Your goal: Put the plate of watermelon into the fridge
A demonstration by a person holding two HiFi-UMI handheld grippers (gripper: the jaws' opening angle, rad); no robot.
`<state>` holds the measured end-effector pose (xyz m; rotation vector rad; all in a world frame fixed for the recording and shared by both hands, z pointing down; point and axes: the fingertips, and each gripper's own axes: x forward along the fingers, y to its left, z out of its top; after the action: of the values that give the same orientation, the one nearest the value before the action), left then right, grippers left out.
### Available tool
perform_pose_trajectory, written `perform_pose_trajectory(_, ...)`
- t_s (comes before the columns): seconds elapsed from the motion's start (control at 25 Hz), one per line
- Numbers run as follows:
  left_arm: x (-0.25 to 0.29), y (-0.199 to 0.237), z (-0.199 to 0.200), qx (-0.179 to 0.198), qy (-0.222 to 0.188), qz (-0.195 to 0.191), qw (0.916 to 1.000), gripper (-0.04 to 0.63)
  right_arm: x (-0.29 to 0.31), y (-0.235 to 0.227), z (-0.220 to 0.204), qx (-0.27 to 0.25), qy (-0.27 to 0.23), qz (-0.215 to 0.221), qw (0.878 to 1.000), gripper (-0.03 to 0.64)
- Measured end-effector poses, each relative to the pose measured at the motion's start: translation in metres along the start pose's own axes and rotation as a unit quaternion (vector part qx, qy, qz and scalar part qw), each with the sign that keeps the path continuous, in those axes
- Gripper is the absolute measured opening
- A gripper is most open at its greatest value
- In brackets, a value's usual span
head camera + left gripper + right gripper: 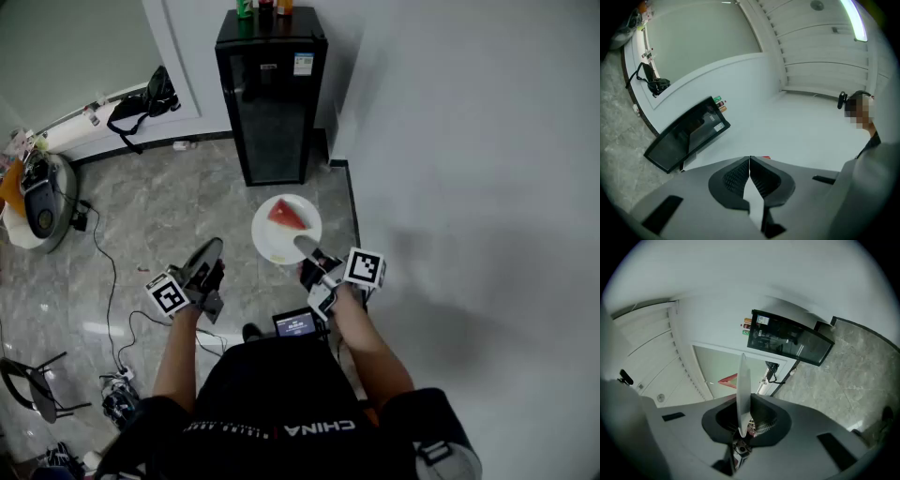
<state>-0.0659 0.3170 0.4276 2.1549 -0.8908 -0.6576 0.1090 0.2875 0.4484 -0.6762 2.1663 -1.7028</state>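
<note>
My right gripper [310,249] clamps the plate [272,244] rim, watermelon [288,216] on it; my left gripper [210,251] is closed, empty.

White round plate [274,246], level, w/ one red watermelon [288,216] wedge on far half; near-right rim pinched in right gripper [307,248]. Black fridge [271,103] just beyond, upright, glass door shut.

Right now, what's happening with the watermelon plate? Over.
Right tool shut on plate, watermelon aboard. Left tool shut, empty. Fridge door closed ahead.
</note>
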Motion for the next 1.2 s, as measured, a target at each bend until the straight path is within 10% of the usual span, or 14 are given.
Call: perform_pose_trajectory(1.2,-0.002,0.002,-0.023,-0.016,0.022,-0.007,0.9996,0.012,-0.014,-0.003,-0.009,0.028,-0.005,0.009,1.0,0.032)
